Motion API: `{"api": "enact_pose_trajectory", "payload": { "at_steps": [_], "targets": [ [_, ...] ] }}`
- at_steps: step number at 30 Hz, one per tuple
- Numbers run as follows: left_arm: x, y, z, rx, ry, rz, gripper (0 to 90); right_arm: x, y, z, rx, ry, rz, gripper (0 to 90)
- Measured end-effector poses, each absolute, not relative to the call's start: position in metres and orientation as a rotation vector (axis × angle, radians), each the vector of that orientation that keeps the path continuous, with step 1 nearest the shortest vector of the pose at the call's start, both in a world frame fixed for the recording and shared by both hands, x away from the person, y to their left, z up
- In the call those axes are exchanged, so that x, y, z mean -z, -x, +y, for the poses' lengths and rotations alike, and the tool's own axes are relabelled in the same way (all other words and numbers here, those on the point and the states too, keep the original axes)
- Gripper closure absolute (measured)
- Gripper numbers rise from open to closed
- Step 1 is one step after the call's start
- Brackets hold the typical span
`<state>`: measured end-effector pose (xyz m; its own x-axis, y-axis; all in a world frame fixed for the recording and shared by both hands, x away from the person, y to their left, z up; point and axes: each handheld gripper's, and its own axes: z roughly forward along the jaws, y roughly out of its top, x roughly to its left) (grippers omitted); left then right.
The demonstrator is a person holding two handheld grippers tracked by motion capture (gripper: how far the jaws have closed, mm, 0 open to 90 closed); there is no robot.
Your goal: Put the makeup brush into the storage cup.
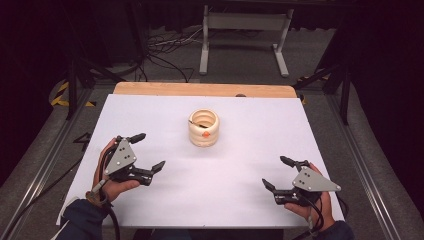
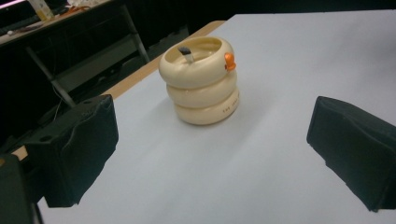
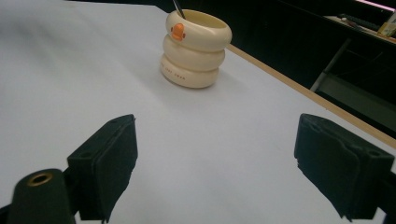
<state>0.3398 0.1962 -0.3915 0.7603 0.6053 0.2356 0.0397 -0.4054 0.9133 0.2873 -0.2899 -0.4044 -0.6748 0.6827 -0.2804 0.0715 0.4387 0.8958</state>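
Gaping wide, each hand-held gripper, left [image 1: 148,150] and right [image 1: 275,172], flanks the cream holder [image 1: 203,128] mid-table [image 1: 250,200].

**Bright counter, black surroundings**

Overhead light falls evenly on the white counter [image 1: 225,165] and it glows pale lilac, while the room around it sinks into near black in the high view. The floor behind is grainy and dim. Shadows are soft and short: a faint one hugs the base of the cream ringed holder [image 2: 201,79], and thin ones sit under each gripper. No hard glare, only a mild sheen on the holder's rim. In both gripper views the black fingers [image 3: 105,163] sit close, soft-edged and nearly featureless. The background benches blur out, and straight edges bow slightly toward the corners.
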Motion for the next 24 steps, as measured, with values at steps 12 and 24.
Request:
{"api": "enact_pose_trajectory", "payload": {
  "at_steps": [12,24],
  "targets": [
    [0.402,-0.327,0.222,-0.675,-1.924,0.544,2.6,0.406,-0.289,-0.290,-1.227,-0.637,2.067,14.0],
    [0.414,-0.310,0.241,-0.672,-1.951,0.588,2.7,0.406,-0.287,-0.289,-1.223,-0.635,2.067,13.9]
  ]
}}
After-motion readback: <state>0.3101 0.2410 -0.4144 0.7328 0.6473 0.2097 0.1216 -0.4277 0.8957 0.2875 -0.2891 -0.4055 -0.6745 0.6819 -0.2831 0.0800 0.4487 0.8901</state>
